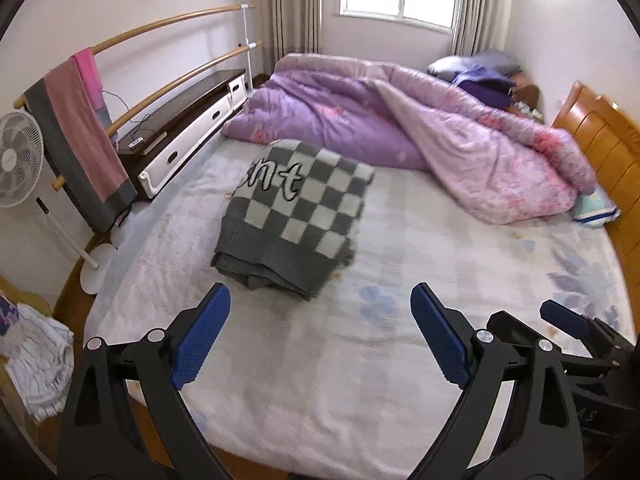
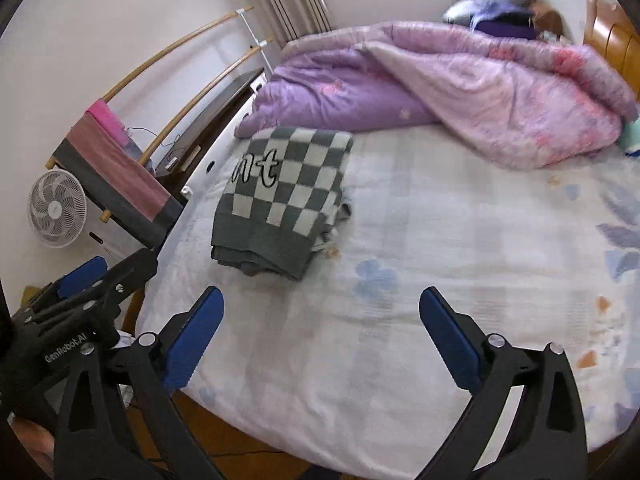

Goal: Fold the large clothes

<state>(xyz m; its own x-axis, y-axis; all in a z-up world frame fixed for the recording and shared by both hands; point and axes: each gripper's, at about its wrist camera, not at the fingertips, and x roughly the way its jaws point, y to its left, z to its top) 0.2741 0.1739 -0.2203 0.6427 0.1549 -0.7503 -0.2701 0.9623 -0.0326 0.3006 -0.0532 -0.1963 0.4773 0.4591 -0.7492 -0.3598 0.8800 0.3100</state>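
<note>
A grey-and-white checked knit garment with black lettering lies folded into a thick rectangle on the pale floral bed sheet. My left gripper hangs above the sheet, short of the garment's near edge, jaws wide open with nothing between its blue pads. My right gripper hovers just as far back, also open and empty. Each one shows at the edge of the other's view: the right gripper at lower right, the left gripper at lower left.
A bunched purple-pink quilt fills the far half of the bed. A wooden headboard runs along the right. On the left stand a towel rack, a white fan, a low cabinet and a pile of white cloth.
</note>
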